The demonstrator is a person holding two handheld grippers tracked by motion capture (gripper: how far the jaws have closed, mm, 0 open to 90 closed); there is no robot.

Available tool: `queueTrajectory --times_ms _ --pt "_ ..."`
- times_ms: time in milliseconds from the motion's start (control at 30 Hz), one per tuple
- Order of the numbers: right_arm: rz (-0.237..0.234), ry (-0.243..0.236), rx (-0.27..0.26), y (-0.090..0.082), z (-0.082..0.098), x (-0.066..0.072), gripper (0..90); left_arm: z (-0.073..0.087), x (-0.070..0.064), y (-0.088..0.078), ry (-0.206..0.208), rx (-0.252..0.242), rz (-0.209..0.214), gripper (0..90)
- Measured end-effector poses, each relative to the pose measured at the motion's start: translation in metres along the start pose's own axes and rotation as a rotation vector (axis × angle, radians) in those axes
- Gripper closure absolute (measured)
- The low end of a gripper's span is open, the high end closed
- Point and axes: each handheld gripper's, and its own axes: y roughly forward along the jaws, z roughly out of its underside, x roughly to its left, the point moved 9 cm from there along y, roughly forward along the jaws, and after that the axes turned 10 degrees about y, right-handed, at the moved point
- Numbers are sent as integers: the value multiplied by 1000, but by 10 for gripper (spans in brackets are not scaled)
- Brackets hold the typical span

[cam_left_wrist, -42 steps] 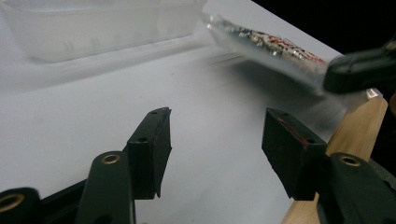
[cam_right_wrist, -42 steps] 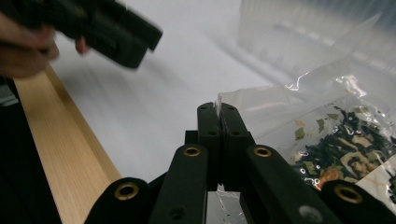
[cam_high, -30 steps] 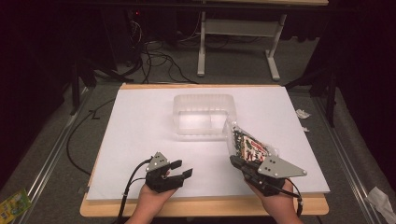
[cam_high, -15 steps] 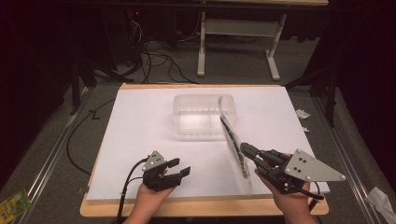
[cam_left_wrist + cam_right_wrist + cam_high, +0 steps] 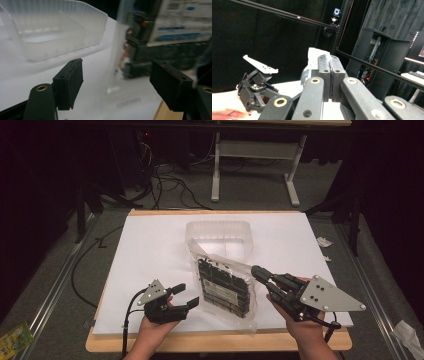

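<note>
A clear plastic bag [image 5: 225, 285] with dark circuit boards inside hangs tilted above the white sheet [image 5: 150, 250], its lower end near the table's front. My right gripper [image 5: 256, 271] is shut on the bag's right edge; in the right gripper view a scrap of the bag [image 5: 315, 56] sticks out past the closed right gripper [image 5: 329, 58]. My left gripper [image 5: 186, 296] stands open just left of the bag. Its jaws have just been opening, and the bag [image 5: 162, 32] sits a little ahead of the left gripper [image 5: 116, 80], untouched by the pads.
A clear plastic tub [image 5: 220, 227] stands on the sheet behind the bag, close ahead in the left gripper view as the tub [image 5: 57, 27]. The wooden table edge [image 5: 215, 342] runs along the front. Cables and a desk frame lie on the floor beyond.
The right gripper has lifted and swung the bag round, so its flat face now shows from above. The left gripper's jaws have spread wider; that hand has stayed in place.
</note>
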Motion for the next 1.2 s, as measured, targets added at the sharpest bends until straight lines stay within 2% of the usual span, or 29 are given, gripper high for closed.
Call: queueTrajectory --times_ms 133,267,400,500,600,633,667,700,800,867,933,1033,1200 --pt "1 5 -3 2 1 -1 900 -4 -1 9 13 -2 23 207" --pt "-2 0 -6 4 2 0 900 -8 0 24 26 5 34 200" --pt "-15 3 -4 6 3 3 900 -9 -3 35 59 16 57 198" --pt "-26 1 -13 7 3 5 900 -12 -4 38 75 -1 67 196" --pt "-28 7 -7 8 5 6 900 -18 -12 39 90 -45 139 177" --pt "-26 11 1 9 7 5 900 -19 -14 39 87 -49 154 217" --pt "-25 16 2 9 9 4 900 -19 -16 41 80 -45 166 210" --pt "-20 22 -1 9 10 3 900 -17 -15 42 77 -38 151 229" --pt "1 33 -1 8 12 -3 900 -15 -12 41 83 -39 98 390" --pt "20 52 -5 6 14 -11 900 -15 -11 39 86 -48 83 495" --pt "38 75 -5 4 16 -17 900 -14 -10 38 122 -40 48 559" --pt "65 111 2 3 21 -28 900 -13 -12 39 177 -22 6 621" --pt "94 141 13 -2 29 -42 888 -10 -15 40 229 -1 3 686"
